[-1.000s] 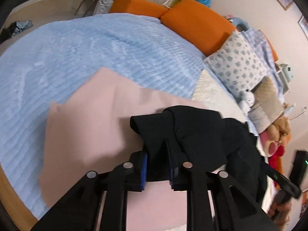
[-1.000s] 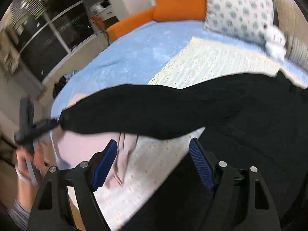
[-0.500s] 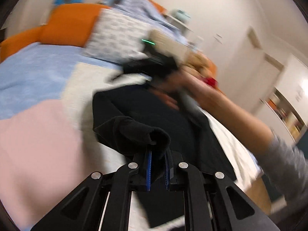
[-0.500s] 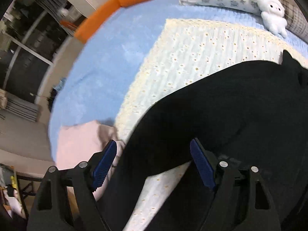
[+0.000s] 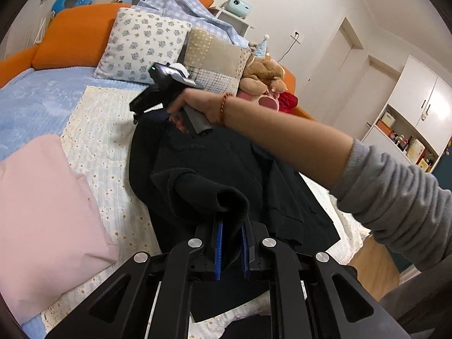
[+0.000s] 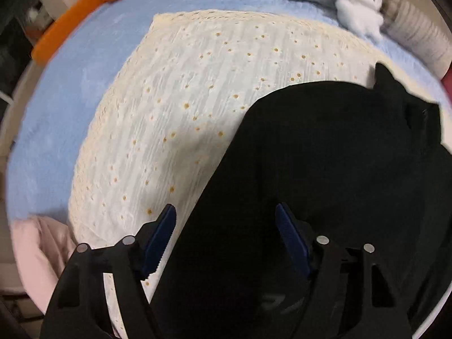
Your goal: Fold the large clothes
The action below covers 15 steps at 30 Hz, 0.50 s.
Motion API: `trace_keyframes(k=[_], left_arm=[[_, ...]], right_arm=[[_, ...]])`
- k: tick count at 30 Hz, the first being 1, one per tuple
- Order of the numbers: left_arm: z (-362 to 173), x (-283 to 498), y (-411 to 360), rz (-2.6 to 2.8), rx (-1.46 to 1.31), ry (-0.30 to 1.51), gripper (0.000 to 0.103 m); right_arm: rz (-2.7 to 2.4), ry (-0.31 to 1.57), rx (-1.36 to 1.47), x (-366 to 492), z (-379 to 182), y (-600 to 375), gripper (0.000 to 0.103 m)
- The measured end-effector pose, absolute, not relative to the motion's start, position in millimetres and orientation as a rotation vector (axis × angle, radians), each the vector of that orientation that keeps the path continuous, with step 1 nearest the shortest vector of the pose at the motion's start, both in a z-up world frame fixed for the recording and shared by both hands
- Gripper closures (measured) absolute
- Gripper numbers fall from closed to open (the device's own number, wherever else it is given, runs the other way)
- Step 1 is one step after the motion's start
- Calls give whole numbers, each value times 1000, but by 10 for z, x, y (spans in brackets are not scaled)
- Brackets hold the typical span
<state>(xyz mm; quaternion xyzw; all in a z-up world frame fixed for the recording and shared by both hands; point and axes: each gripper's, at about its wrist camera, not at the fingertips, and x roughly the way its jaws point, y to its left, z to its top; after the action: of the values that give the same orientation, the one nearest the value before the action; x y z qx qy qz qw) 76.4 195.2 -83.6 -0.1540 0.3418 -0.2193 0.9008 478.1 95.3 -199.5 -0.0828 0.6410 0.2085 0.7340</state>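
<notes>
The left gripper (image 5: 231, 243) is clamped on the cuff (image 5: 226, 197) of the black top (image 6: 325, 169), pulling the sleeve across for a fold. The top lies on the bed's white blanket (image 6: 175, 99). The right gripper (image 6: 224, 234), jaws apart and just closing a little, hangs over the top to pin it.

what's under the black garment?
The black garment lies on a cream daisy-print blanket, itself on the blue bedspread. Anything directly beneath the garment is covered.
</notes>
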Motion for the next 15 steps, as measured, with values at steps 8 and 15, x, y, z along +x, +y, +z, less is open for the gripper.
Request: trace_keyframes(k=[8,15], left_arm=[[-725,743,1964,-451,-309,678,88],[-593,772,1479,-569,-212,651,88]], right_arm=[[581,1435,3,4928,-2003,905,100],[610,1323,57,5039,-1441,590,100]])
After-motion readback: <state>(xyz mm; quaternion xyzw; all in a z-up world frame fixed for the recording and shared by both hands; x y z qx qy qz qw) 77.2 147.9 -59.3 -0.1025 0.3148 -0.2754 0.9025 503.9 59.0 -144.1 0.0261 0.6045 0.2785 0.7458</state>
